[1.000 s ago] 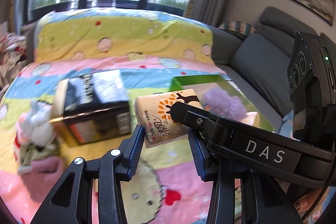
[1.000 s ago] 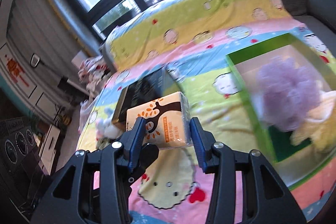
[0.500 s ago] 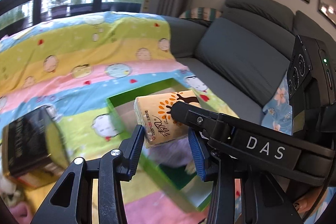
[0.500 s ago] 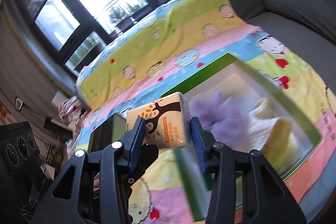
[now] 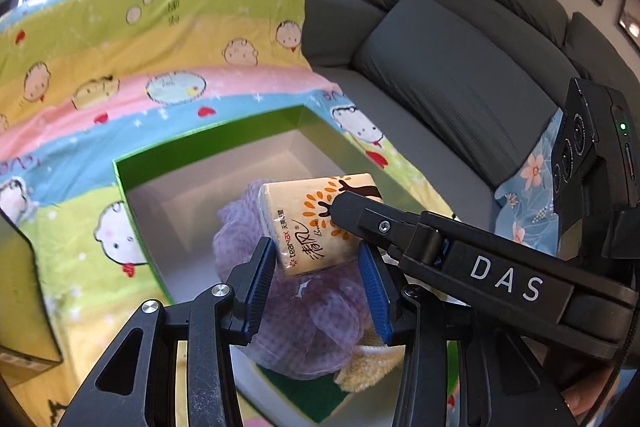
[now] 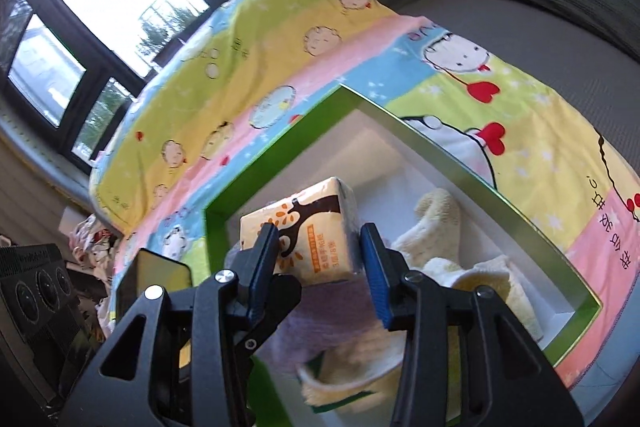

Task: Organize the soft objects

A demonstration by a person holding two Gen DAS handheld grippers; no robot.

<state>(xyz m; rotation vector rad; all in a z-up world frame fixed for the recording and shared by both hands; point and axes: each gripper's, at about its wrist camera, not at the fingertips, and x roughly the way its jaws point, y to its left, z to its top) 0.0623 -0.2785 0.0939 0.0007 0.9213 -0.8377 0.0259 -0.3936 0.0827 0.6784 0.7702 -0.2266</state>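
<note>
Both the left gripper point(image 5: 318, 281) and the right gripper point(image 6: 320, 273) clenched one tissue pack point(image 5: 320, 223), held above the green box point(image 5: 120, 183) (purple puff point(image 5: 320, 323) and cream towel point(image 6: 440, 227) inside).

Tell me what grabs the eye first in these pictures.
A yellow tissue pack printed with a brown tree, pinched by both grippers, left and right, above an open green box. Inside the box lie a purple mesh puff and a cream fleecy cloth. The box sits on a bright cartoon blanket spread over a grey sofa.
</note>
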